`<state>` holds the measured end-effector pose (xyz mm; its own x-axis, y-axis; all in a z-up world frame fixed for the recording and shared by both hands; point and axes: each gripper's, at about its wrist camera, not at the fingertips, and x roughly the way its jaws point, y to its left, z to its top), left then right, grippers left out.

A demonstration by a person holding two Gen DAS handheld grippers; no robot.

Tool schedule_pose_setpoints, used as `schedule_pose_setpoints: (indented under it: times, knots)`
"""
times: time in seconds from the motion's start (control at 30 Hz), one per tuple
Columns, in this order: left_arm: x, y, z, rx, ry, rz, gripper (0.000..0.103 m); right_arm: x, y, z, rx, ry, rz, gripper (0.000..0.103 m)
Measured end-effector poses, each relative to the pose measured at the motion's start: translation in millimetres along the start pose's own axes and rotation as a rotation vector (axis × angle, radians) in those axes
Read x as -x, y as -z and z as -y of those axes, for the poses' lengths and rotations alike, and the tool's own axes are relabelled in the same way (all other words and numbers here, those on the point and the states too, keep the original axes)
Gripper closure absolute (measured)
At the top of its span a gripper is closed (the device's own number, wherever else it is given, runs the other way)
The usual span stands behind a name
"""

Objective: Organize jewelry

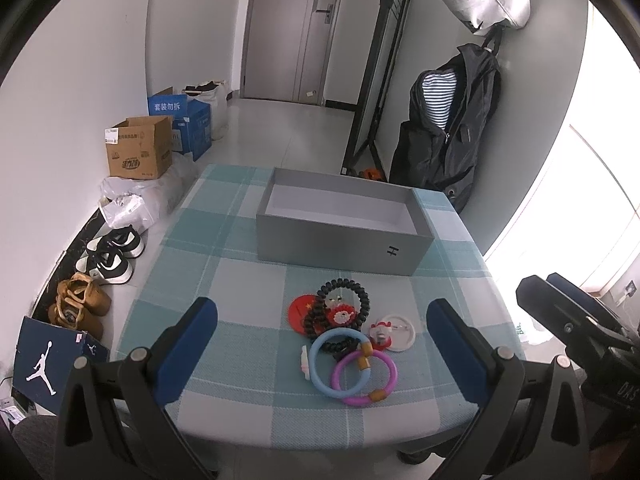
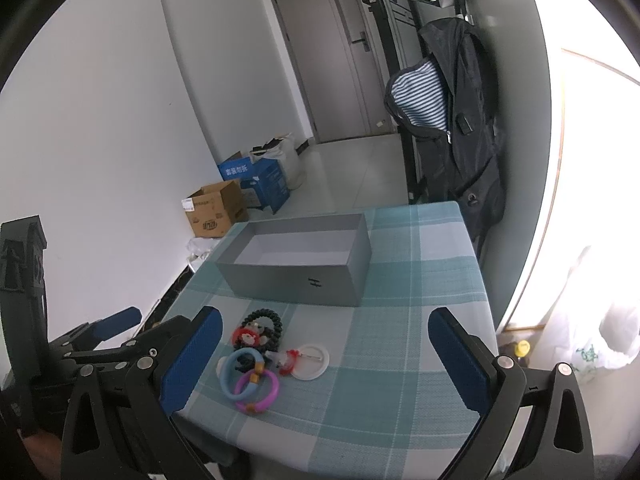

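Note:
A small pile of jewelry lies on the checked tablecloth [image 1: 240,280]: a blue bangle [image 1: 316,364], a purple bangle [image 1: 366,378], a black coiled band [image 1: 344,292], a red round badge [image 1: 298,312] and a white round badge [image 1: 400,332]. An open, empty grey box [image 1: 344,248] stands behind the pile. My left gripper [image 1: 322,356] is open above the near table edge, with the pile between its fingers. My right gripper [image 2: 324,364] is open to the right of it; the purple bangle [image 2: 258,390] and grey box [image 2: 296,284] show in its view too.
The table stands in a hallway. On the floor to the left are shoes [image 1: 108,256], a cardboard box [image 1: 138,152], blue boxes [image 1: 188,120] and a Jordan shoebox [image 1: 48,360]. A dark jacket [image 1: 452,128] hangs on the right, beyond the table's far right corner.

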<state>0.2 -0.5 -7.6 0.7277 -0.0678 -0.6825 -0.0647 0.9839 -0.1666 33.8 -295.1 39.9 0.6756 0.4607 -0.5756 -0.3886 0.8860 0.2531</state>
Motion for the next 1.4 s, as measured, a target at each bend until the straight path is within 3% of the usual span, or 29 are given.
schedule_pose_setpoints:
  times: [0.6,0.83,1.03,1.4]
  knots:
    - [-5.3,3.9,-7.3,0.049,0.057,-0.059,0.002,0.0,0.1,1.5,-0.002,0.003,-0.001,0.0]
    - [-21.5,12.5,-19.6,0.09,0.148,-0.19,0.002,-7.9,-0.2,4.6,-0.01,0.037,-0.027,0.0]
    - [-22.5,23.9,-25.4,0.066,0.201,-0.27,0.002,-14.0,-4.1,1.9,0.006,0.016,-0.038,0.0]
    - [-42.1,26.7,-7.2,-0.014,0.194,-0.384,0.012,-32.6,-6.5,9.0,-0.011,0.049,-0.1,0.0]
